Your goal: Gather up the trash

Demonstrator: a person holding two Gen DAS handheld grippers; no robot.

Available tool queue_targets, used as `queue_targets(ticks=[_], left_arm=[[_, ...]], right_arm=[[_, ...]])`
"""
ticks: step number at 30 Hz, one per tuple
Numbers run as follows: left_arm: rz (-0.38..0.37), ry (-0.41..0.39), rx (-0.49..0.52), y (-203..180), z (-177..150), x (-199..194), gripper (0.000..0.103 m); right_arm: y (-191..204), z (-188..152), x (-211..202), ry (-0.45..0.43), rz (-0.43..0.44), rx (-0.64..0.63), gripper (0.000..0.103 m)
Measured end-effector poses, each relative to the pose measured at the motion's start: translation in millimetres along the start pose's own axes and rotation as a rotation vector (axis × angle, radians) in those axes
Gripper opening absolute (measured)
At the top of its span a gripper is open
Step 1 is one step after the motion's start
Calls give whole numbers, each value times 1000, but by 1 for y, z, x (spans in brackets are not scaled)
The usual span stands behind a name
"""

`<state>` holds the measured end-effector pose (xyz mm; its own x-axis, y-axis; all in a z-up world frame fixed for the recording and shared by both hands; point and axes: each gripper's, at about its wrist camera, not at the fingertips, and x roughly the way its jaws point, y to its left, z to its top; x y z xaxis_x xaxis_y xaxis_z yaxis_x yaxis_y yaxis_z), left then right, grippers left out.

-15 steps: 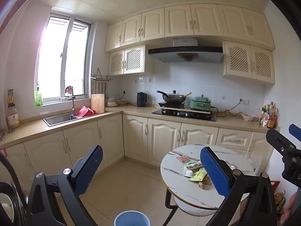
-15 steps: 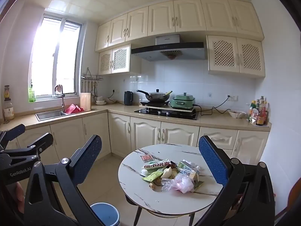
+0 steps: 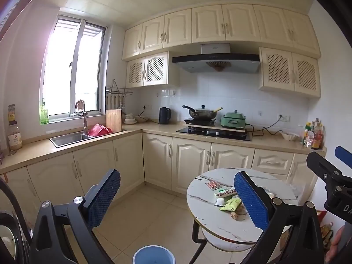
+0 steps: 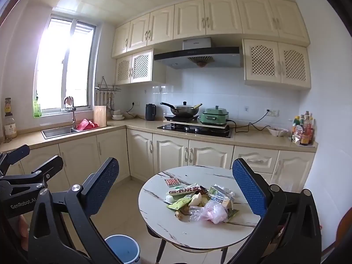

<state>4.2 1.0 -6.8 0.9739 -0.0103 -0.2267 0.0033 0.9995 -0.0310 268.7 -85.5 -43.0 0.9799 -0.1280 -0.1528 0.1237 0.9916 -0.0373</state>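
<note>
A heap of trash [image 4: 200, 202] lies on the round marble-look table [image 4: 167, 226]: wrappers, a pink plastic bag [image 4: 214, 212], a green packet and a red-and-white wrapper [image 4: 172, 182]. From the left wrist view part of the same trash [image 3: 228, 200] shows on the table [image 3: 204, 217]. A blue bin [image 4: 123, 249] stands on the floor left of the table, also seen as the bin [image 3: 153, 254]. My left gripper [image 3: 176, 200] is open and empty, well short of the table. My right gripper [image 4: 176, 189] is open too, nothing between its blue pads.
Cream cabinets and an L-shaped counter [image 4: 132, 124] run behind, with a sink [image 4: 58, 131], kettle, hob, wok and green cooker [image 4: 214, 115]. Bottles [image 4: 302, 129] stand at the counter's right end. Tiled floor [image 3: 140, 215] lies between counter and table.
</note>
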Motion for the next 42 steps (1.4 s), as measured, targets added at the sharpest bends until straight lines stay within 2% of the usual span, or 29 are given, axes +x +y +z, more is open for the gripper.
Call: queue_targets(ticks=[18, 42], left_arm=[[7, -55, 13, -5, 3, -10, 102], [3, -57, 8, -4, 1, -10, 102]], right_arm=[[3, 11, -7, -1, -1, -10, 103], [2, 14, -9, 2, -2, -10, 103]])
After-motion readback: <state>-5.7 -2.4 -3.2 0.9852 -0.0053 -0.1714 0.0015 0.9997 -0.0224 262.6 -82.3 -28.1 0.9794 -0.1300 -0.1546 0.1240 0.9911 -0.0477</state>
